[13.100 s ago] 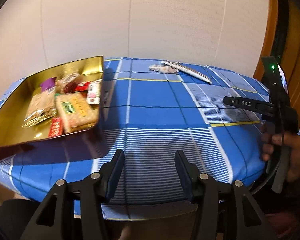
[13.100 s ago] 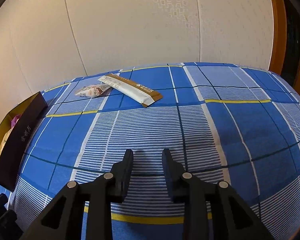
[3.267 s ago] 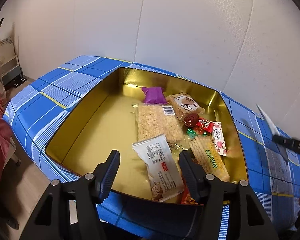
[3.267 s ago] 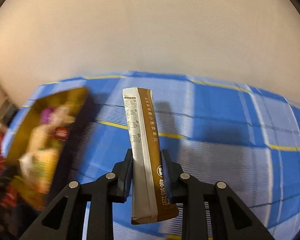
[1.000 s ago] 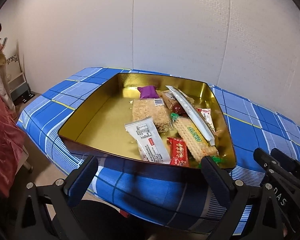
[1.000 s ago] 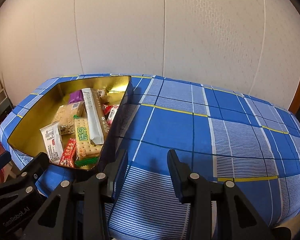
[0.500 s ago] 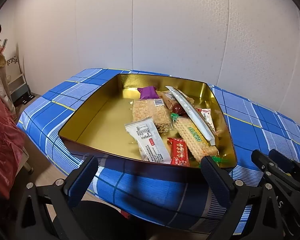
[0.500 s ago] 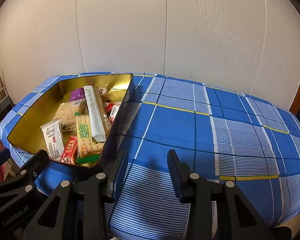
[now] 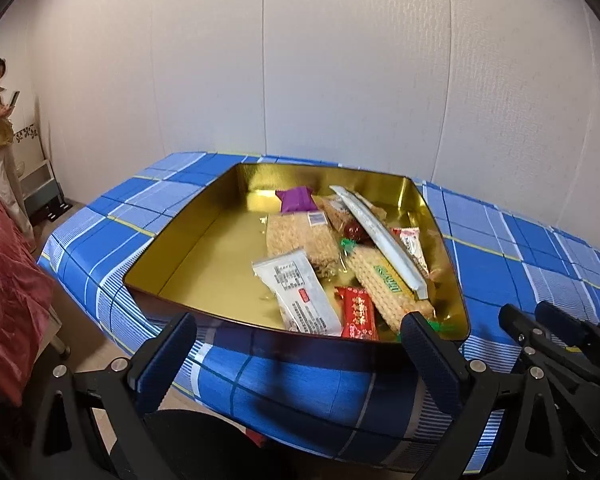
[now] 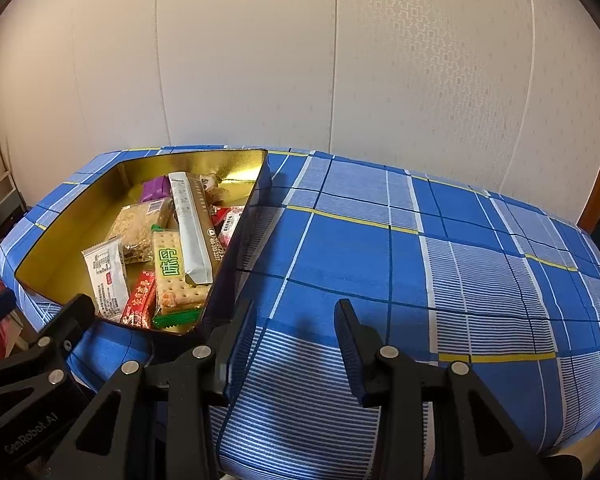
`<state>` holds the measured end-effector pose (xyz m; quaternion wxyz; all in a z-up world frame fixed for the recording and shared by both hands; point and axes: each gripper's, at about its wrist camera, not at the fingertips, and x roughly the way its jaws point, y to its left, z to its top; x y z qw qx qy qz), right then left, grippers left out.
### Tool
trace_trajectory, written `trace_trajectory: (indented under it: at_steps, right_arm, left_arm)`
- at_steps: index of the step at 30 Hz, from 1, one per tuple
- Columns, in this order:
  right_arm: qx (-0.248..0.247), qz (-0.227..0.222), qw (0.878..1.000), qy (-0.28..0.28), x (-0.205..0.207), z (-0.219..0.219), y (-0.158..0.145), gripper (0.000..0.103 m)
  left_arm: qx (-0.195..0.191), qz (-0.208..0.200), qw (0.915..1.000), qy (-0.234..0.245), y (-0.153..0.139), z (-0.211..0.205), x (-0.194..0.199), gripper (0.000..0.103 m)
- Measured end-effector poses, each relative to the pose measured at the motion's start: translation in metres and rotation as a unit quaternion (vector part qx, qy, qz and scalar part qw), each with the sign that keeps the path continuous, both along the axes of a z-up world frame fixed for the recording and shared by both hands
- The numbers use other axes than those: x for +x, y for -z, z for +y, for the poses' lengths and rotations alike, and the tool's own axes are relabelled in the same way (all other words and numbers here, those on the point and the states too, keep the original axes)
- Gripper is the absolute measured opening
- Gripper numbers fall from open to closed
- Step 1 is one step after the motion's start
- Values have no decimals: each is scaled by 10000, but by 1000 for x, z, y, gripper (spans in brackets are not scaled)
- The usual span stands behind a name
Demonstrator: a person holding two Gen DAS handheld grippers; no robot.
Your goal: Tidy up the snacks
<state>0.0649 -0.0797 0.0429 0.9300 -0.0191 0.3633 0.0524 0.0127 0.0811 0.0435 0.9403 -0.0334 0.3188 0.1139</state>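
The gold tin (image 9: 188, 240) sits on the left part of the blue checked tablecloth (image 10: 420, 260), holding a long white-and-brown stick pack (image 10: 190, 228) laid over a cracker pack (image 10: 172, 276), a white sachet (image 9: 300, 296), a red packet (image 9: 358, 314) and a purple candy (image 9: 296, 199). The left gripper (image 9: 300, 344) stands wide and empty before the tin's near wall. The right gripper (image 10: 296, 336) is narrower, empty, over bare cloth just right of the tin.

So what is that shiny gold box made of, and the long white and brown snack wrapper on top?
The gold box looks like metal, probably tin: its inner walls are mirror-shiny and throw back blurry reflections of the snacks. The long white and brown wrapper looks like thin plastic or foil film with a smooth printed face and a flat crimped end. I can't tell which.
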Motion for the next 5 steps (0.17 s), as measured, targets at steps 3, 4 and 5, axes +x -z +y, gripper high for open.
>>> trace_trajectory:
  at_steps: [3, 4, 5]
  right_arm:
    - [6, 8, 10000, 10, 0, -1, 1, 41]
    - [7, 10, 10000, 12, 0, -1, 1, 41]
    - [3, 9, 10000, 19, 0, -1, 1, 41]
  left_arm:
    - [18, -18, 10000, 30, -1, 1, 0, 102]
    - [9, -12, 10000, 20, -1, 1, 0, 102]
    - [-30, -5, 10000, 38, -1, 2, 0, 102]
